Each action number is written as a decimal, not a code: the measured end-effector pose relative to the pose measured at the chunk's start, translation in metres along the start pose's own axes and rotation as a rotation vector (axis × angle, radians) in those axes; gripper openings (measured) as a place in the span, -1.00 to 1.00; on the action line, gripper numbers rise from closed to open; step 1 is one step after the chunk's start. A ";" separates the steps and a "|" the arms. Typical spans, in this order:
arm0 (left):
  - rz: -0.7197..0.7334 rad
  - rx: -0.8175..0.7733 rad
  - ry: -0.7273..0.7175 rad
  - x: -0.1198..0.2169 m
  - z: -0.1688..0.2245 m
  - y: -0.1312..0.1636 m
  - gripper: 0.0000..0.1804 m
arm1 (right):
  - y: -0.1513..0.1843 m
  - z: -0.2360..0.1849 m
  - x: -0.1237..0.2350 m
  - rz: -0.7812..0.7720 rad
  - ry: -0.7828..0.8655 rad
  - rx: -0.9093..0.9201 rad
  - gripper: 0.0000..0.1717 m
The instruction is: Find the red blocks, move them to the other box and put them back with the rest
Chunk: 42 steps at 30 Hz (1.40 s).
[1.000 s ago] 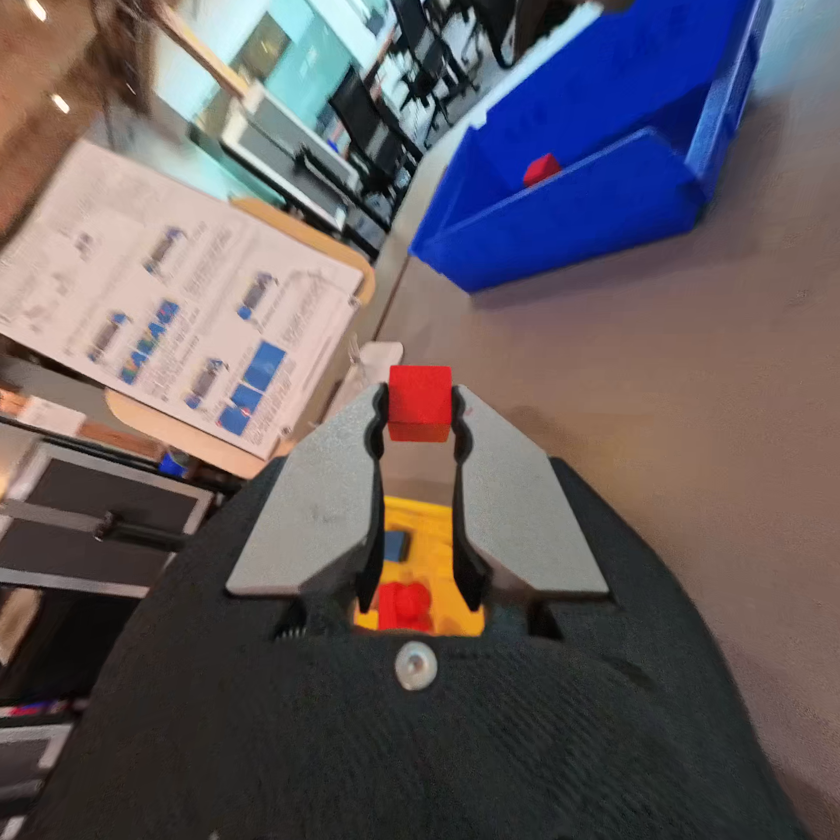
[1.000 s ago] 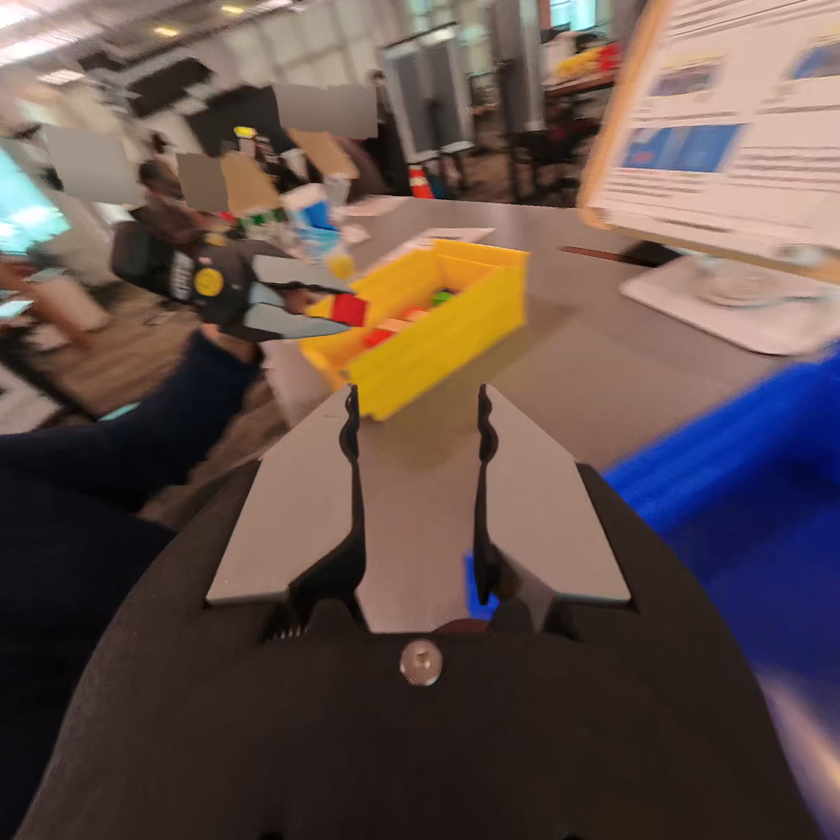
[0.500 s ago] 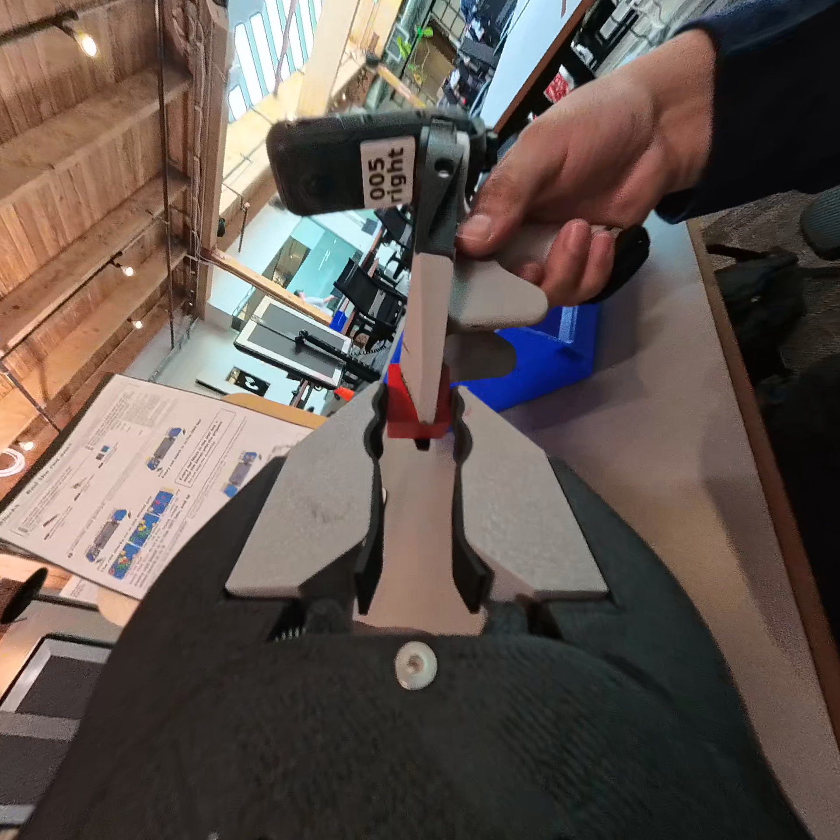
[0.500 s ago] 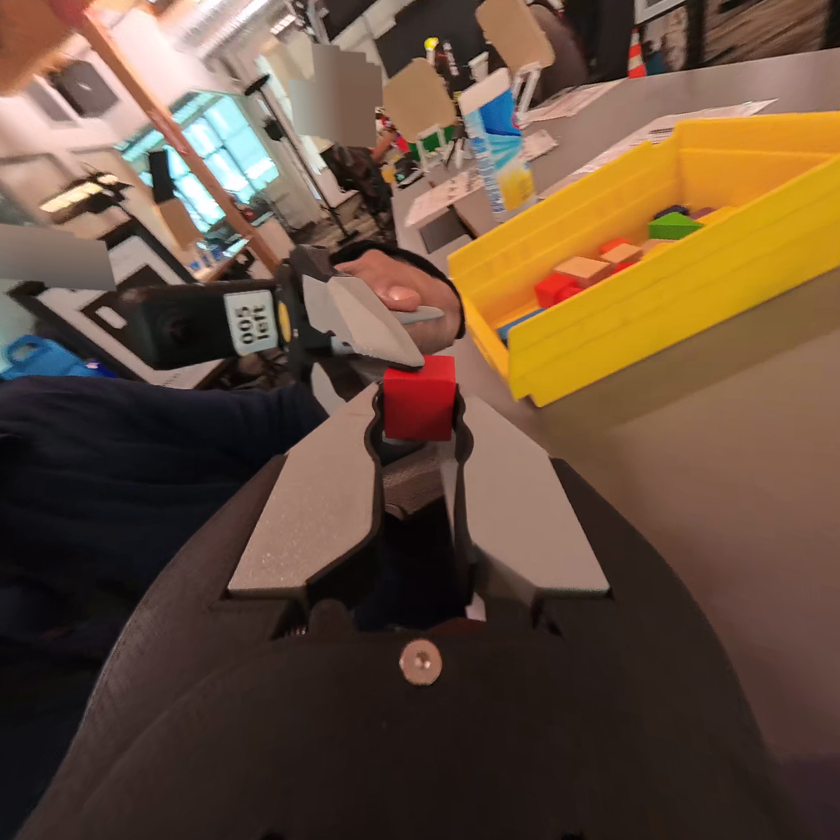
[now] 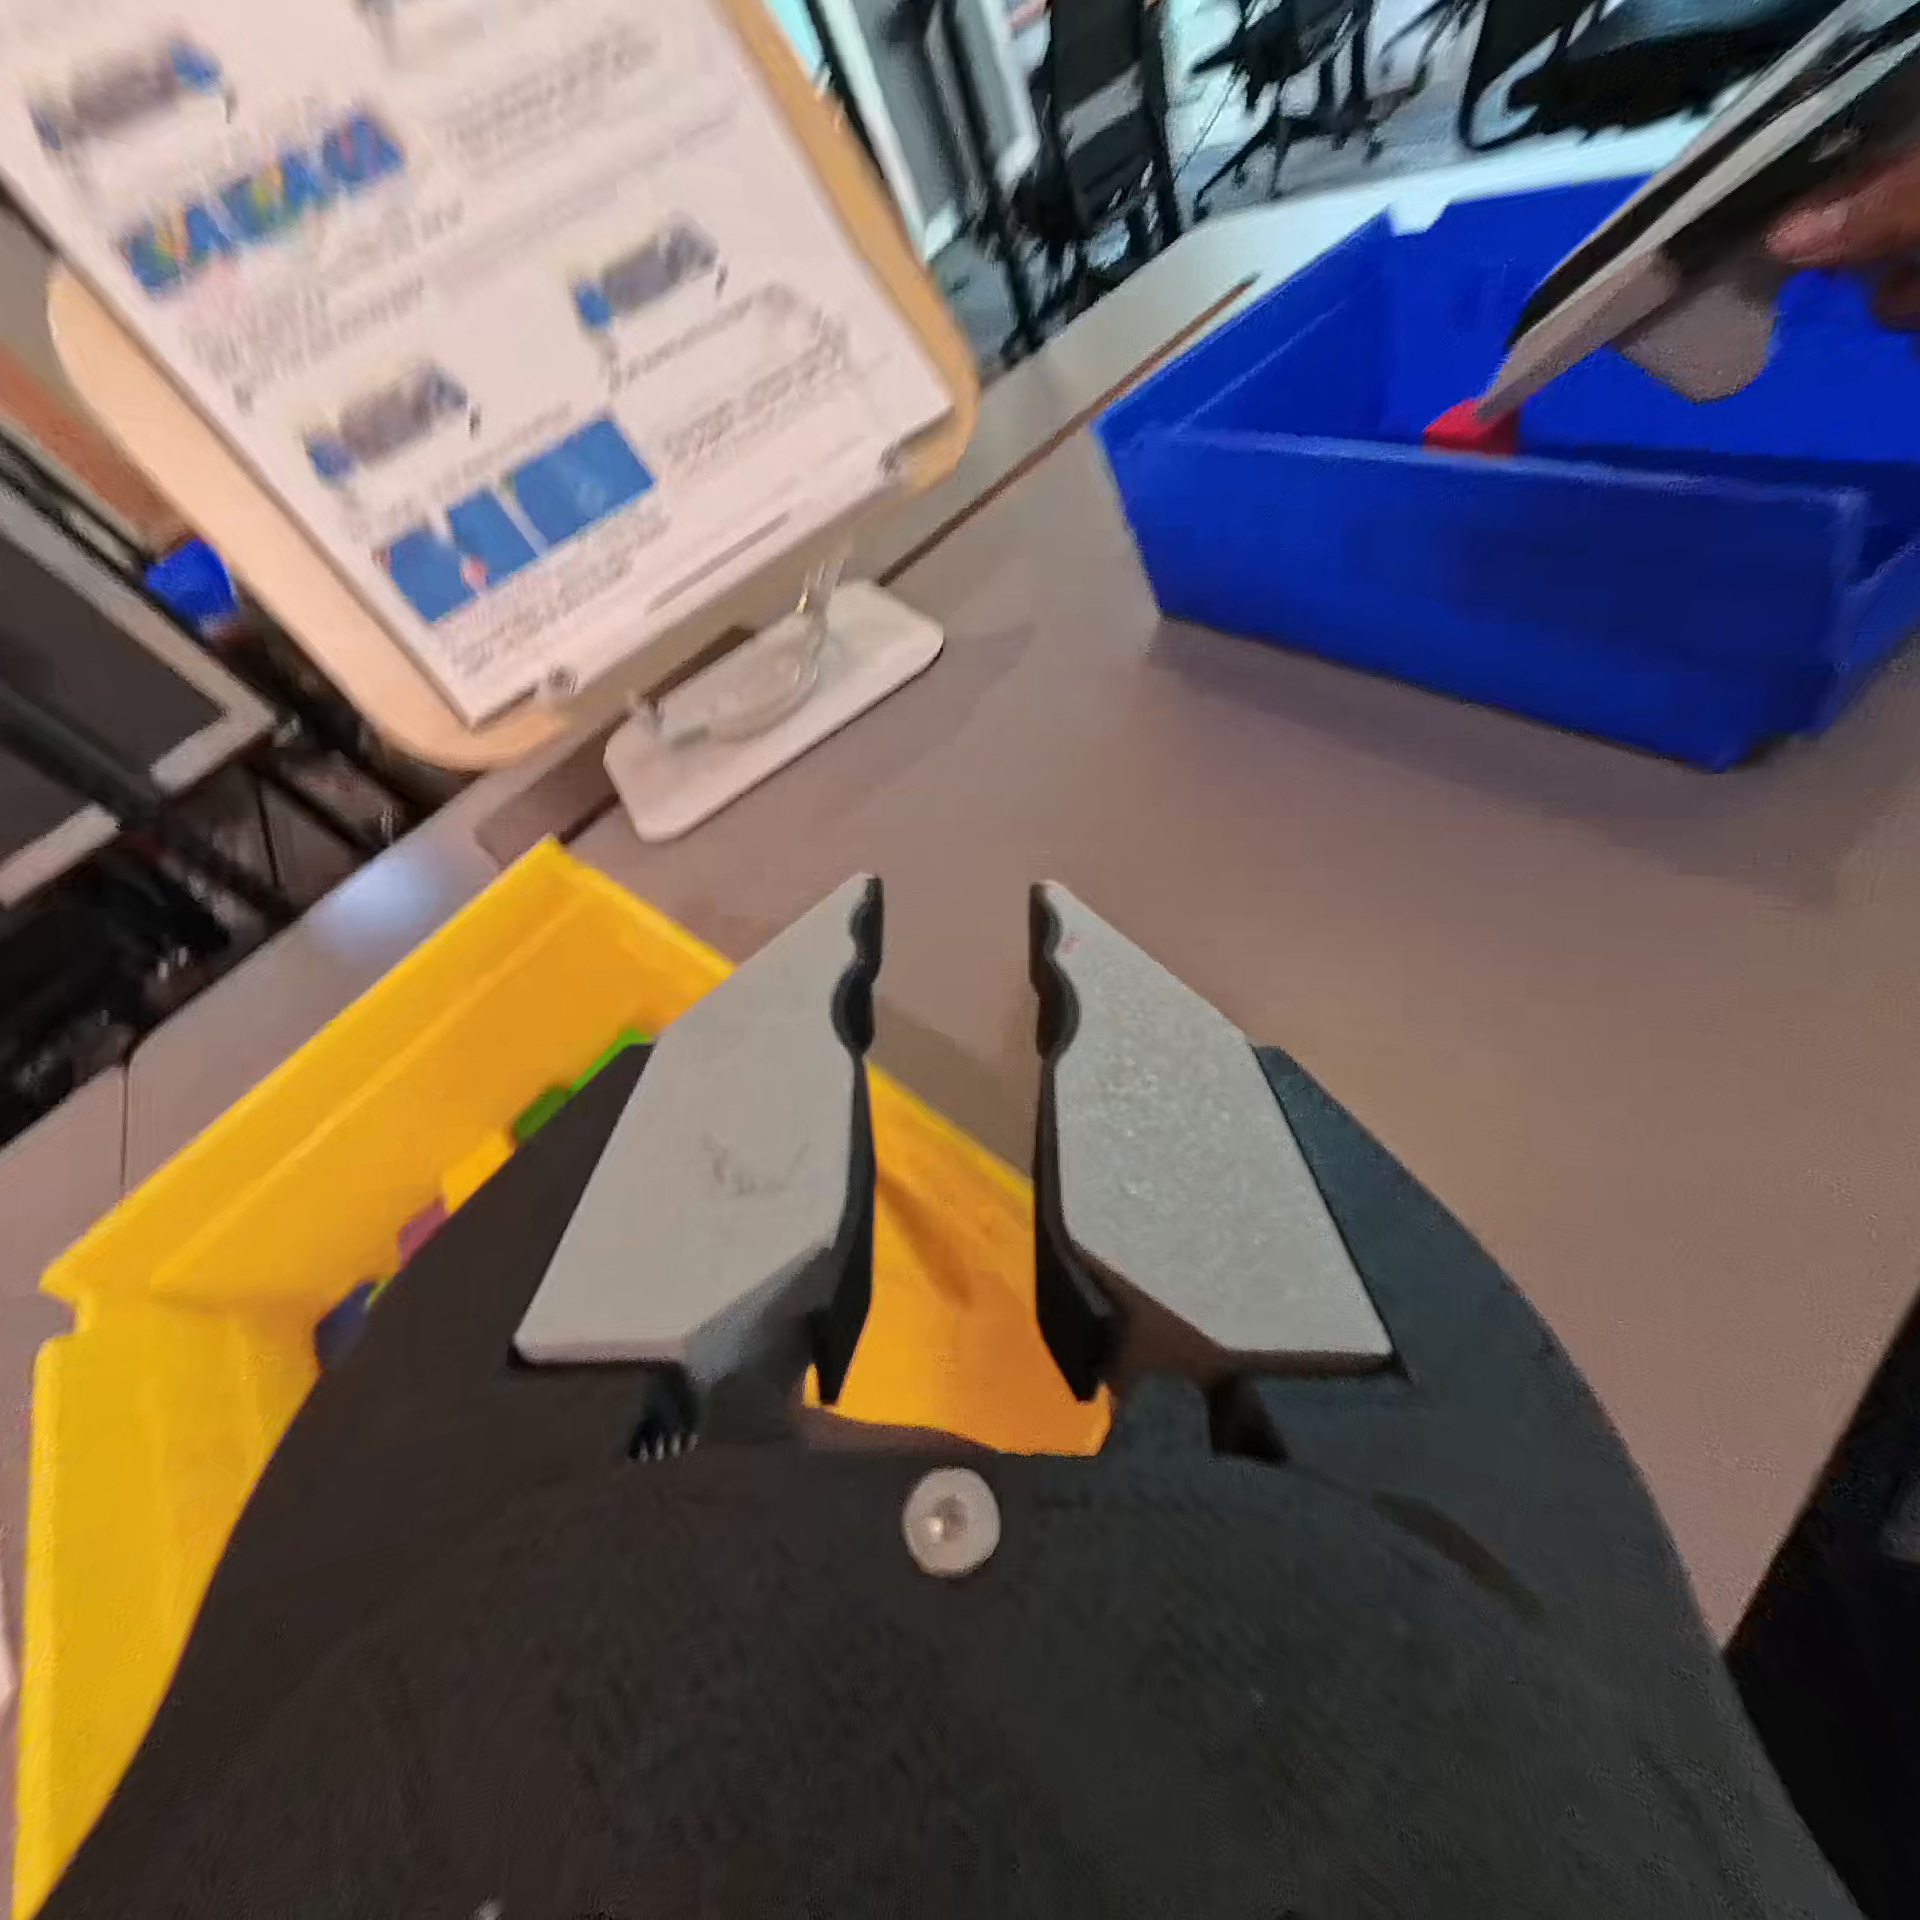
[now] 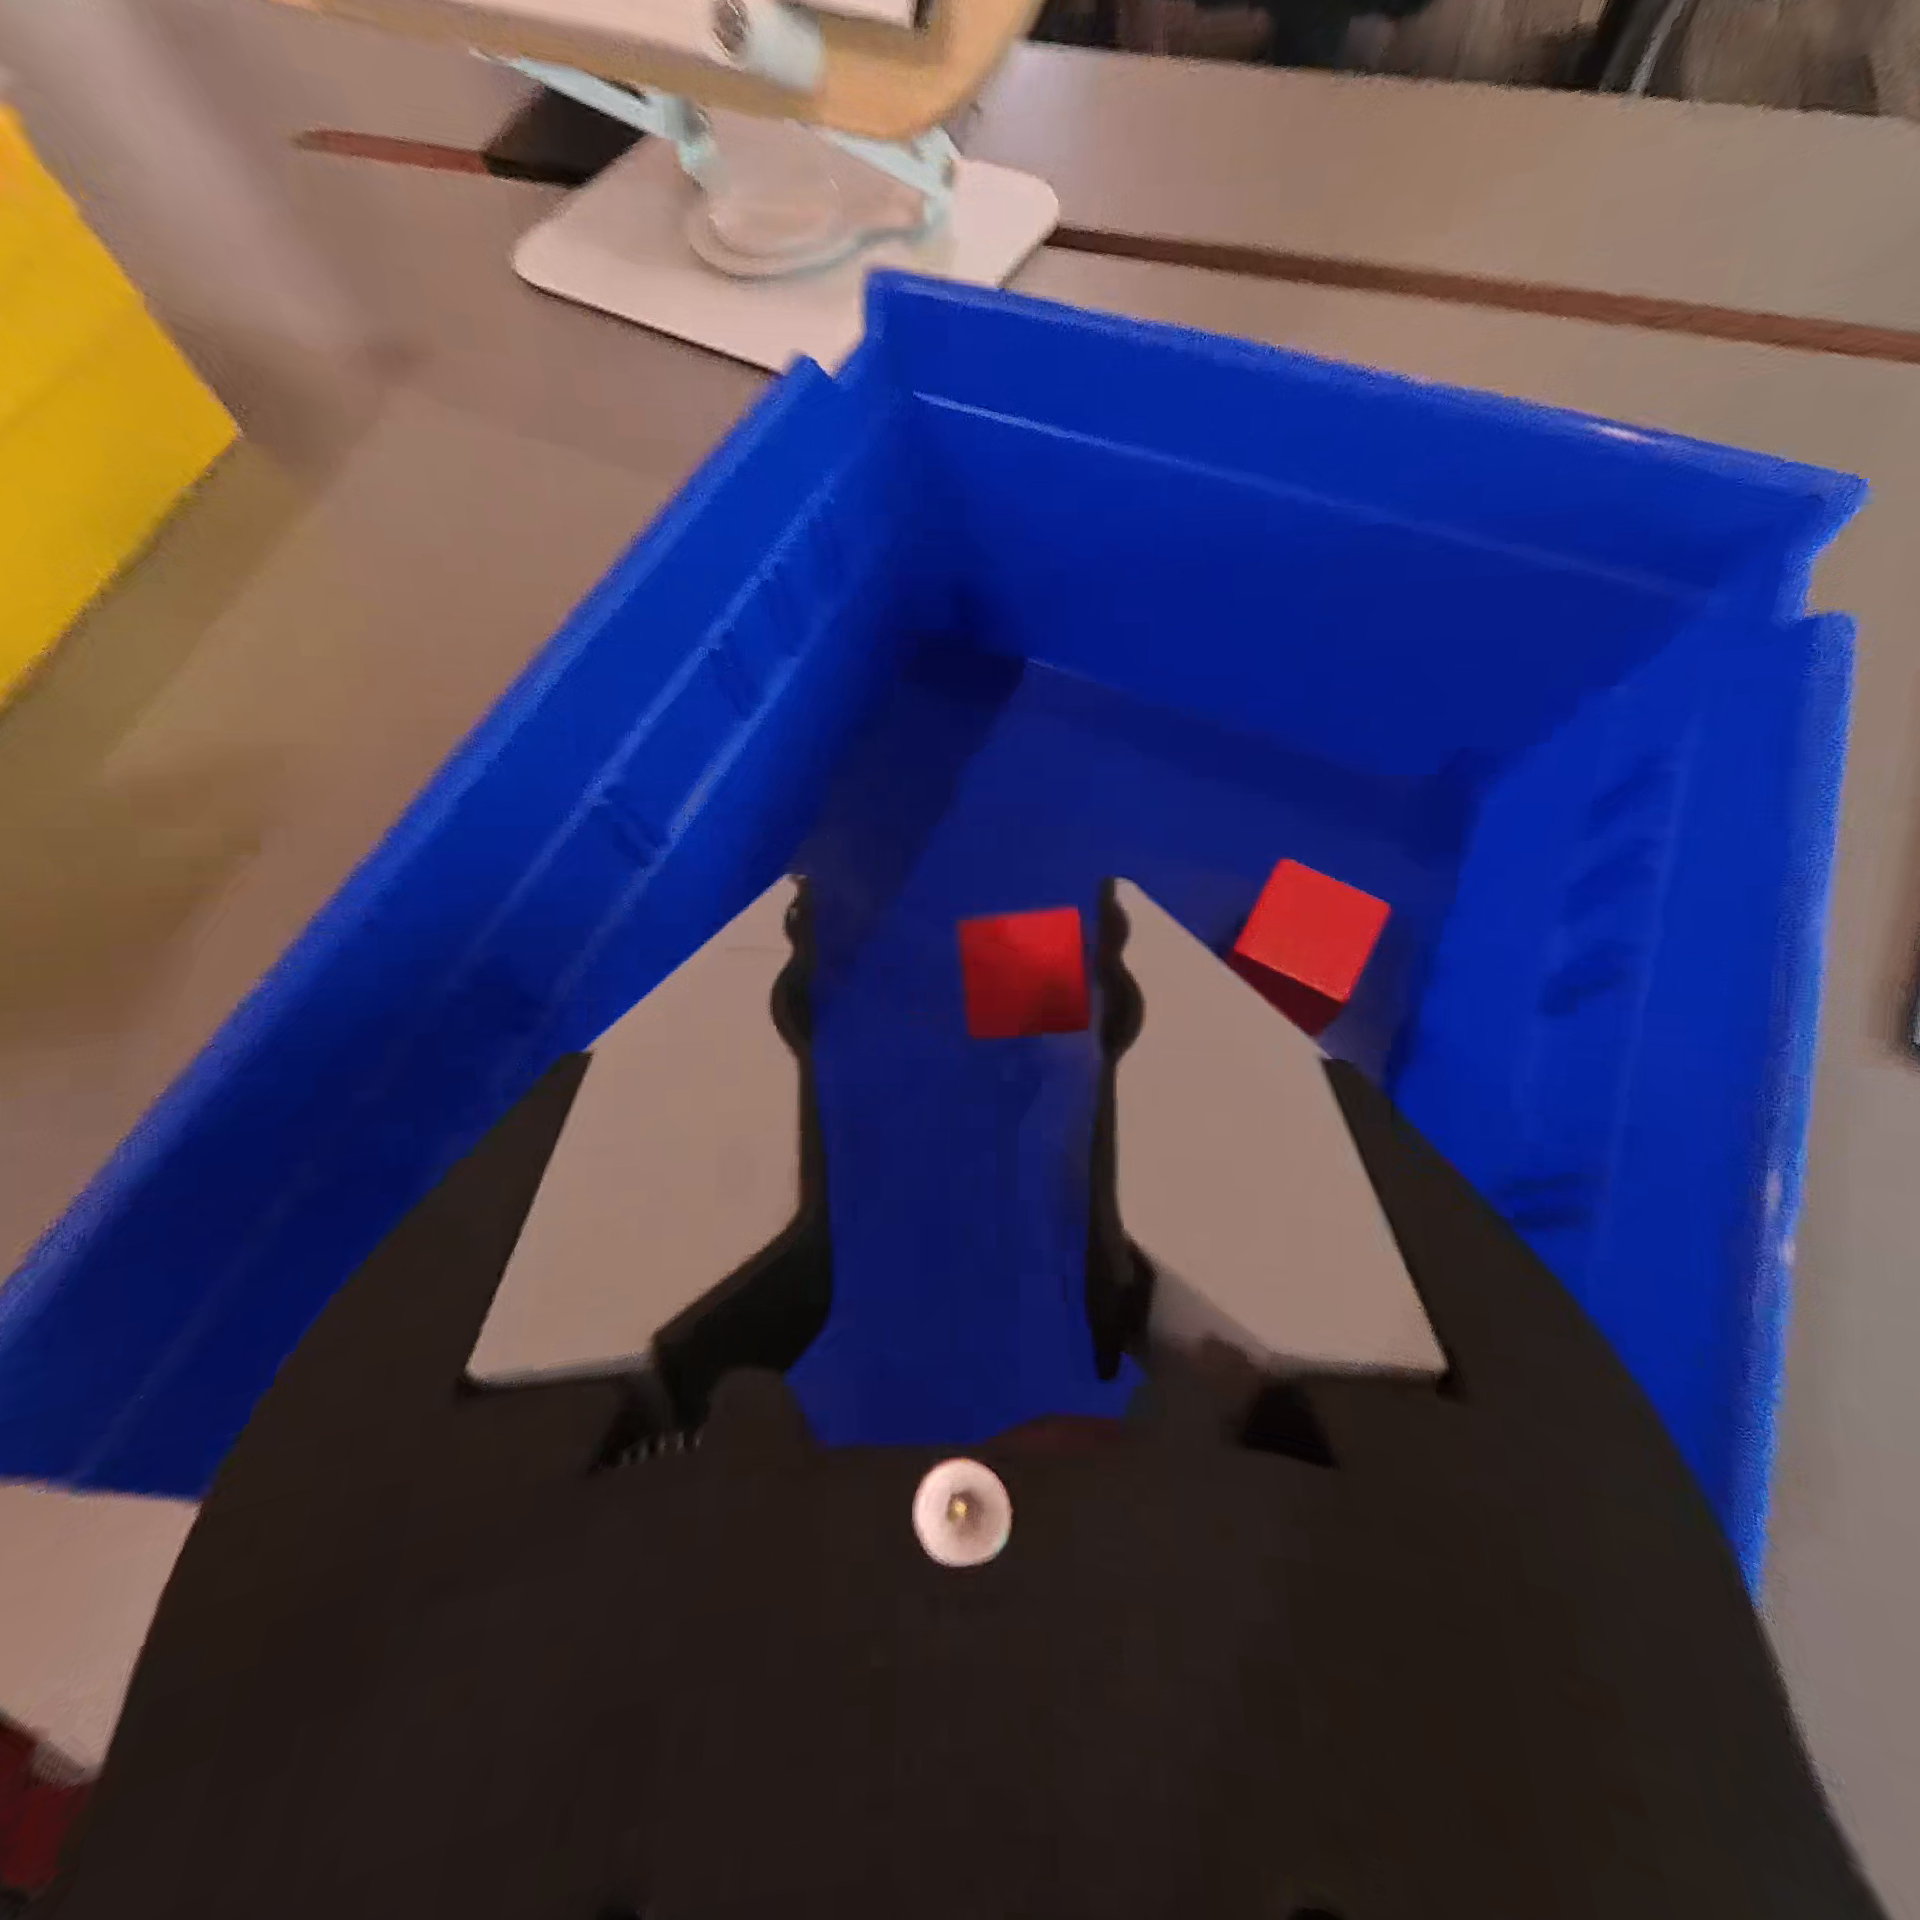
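Observation:
My left gripper (image 5: 956,899) is open and empty, above the near right edge of the yellow box (image 5: 312,1122), which holds several coloured blocks. My right gripper (image 6: 953,904) is open over the inside of the blue box (image 6: 1351,416). A red cube (image 6: 1023,971) lies between its fingers, close to the right one, with a clear gap to the left one. A second red cube (image 6: 1309,940) lies just right of the right finger. In the left wrist view the blue box (image 5: 1455,582) is at the upper right, with the right gripper's fingers (image 5: 1590,301) over a red cube (image 5: 1465,428).
A poster on a wooden board (image 5: 468,312) stands on a white base (image 5: 779,696) at the table's far edge, between the boxes; the base also shows in the right wrist view (image 6: 790,229). The yellow box's corner (image 6: 73,436) is at the left there. The table edge runs along the right.
My left gripper handed its red cube to my right gripper, which shut on it, carried it over the blue box and opened. My left gripper swung back over the yellow box, empty.

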<state>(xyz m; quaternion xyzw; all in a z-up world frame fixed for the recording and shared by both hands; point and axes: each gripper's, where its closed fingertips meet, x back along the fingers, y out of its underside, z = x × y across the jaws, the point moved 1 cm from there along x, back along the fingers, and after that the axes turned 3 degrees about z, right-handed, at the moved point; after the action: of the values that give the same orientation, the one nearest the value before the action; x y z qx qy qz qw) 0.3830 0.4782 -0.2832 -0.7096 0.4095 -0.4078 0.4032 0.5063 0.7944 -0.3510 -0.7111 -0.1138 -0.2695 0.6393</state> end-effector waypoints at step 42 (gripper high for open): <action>-0.928 -0.057 0.292 -0.022 -0.090 0.164 -0.75 | -0.061 -0.099 0.103 0.299 -0.197 0.252 -0.36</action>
<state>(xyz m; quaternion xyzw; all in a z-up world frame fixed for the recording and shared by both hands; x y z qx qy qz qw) 0.2520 0.4209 -0.4067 -0.7634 0.1131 -0.6284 0.0978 0.5377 0.6892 -0.2409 -0.6574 -0.1019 -0.0843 0.7418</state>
